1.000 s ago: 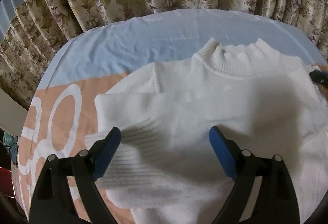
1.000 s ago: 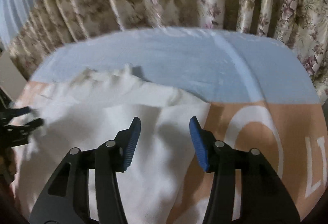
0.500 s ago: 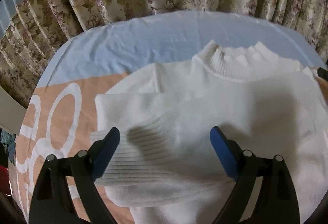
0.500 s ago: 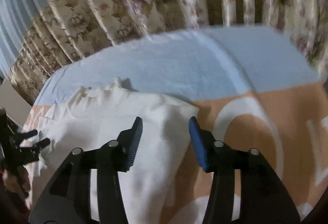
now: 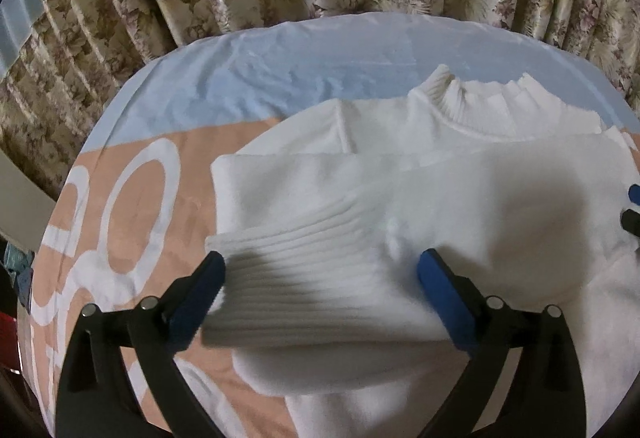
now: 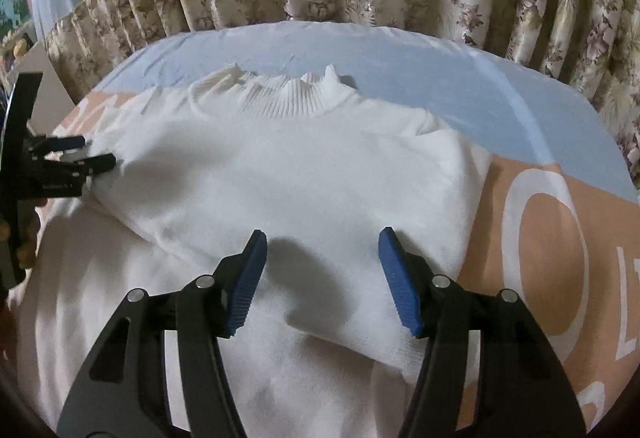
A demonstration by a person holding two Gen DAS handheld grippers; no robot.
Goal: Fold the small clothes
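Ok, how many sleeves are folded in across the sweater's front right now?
2. One sleeve lies across the sweater from its left edge, ribbed cuff between the left claw's fingers. The other sleeve lies across from the right edge.

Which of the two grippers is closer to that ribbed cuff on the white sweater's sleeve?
The left. The left gripper, jaws opening, straddles the ribbed cuff without pressing it. The right gripper, also opening, hangs over the sweater body on the other side, away from the cuff.
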